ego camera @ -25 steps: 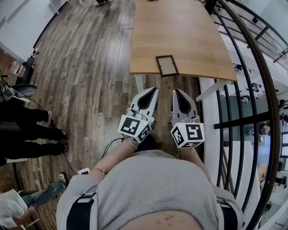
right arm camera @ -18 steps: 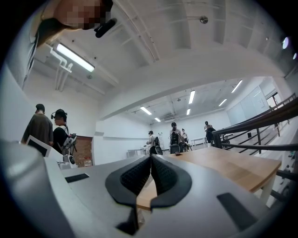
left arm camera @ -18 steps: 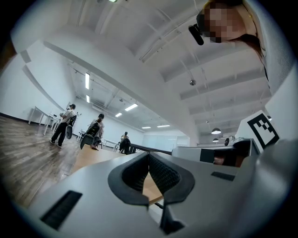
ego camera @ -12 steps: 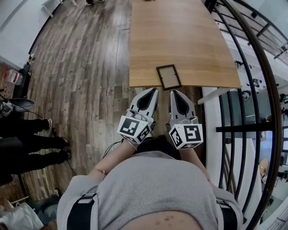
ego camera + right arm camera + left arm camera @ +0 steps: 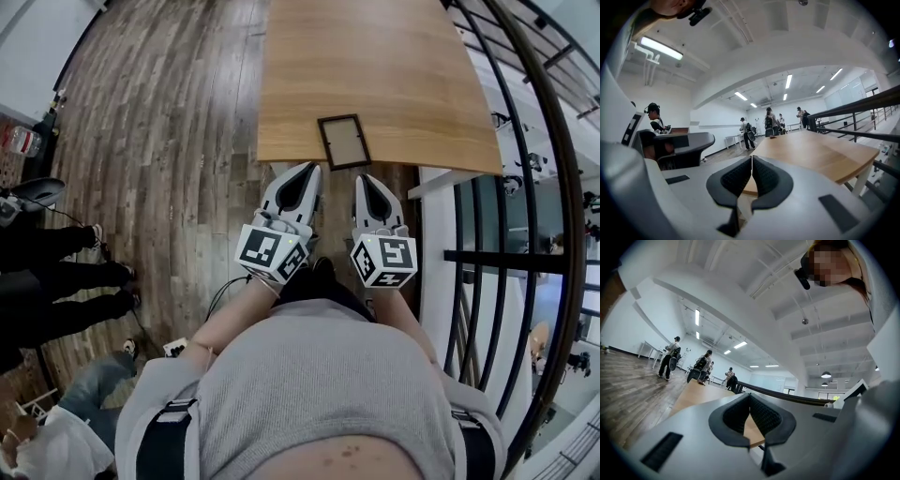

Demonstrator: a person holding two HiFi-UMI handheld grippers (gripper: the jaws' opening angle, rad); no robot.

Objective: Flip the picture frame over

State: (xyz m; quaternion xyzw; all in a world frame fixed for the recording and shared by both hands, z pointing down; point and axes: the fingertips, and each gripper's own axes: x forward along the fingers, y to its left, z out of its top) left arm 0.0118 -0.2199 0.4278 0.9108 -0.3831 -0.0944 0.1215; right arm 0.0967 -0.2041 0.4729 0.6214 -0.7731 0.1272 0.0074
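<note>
A long table (image 5: 375,66) with a pale wooden top stands on the dark plank floor (image 5: 178,141). A dark-rimmed picture frame (image 5: 343,142) lies flat on it, close to the near edge and slightly askew. At the far end sits a small dark thing (image 5: 774,136), too distant to make out.

Picture frame (image 5: 343,141): one, on near edge of table. Wooden table (image 5: 375,66): one. Grippers: two, left gripper (image 5: 311,167) and right gripper (image 5: 360,176), side by side. Black railing (image 5: 497,255): one, right. Bottle (image 5: 21,141): one, far left.
</note>
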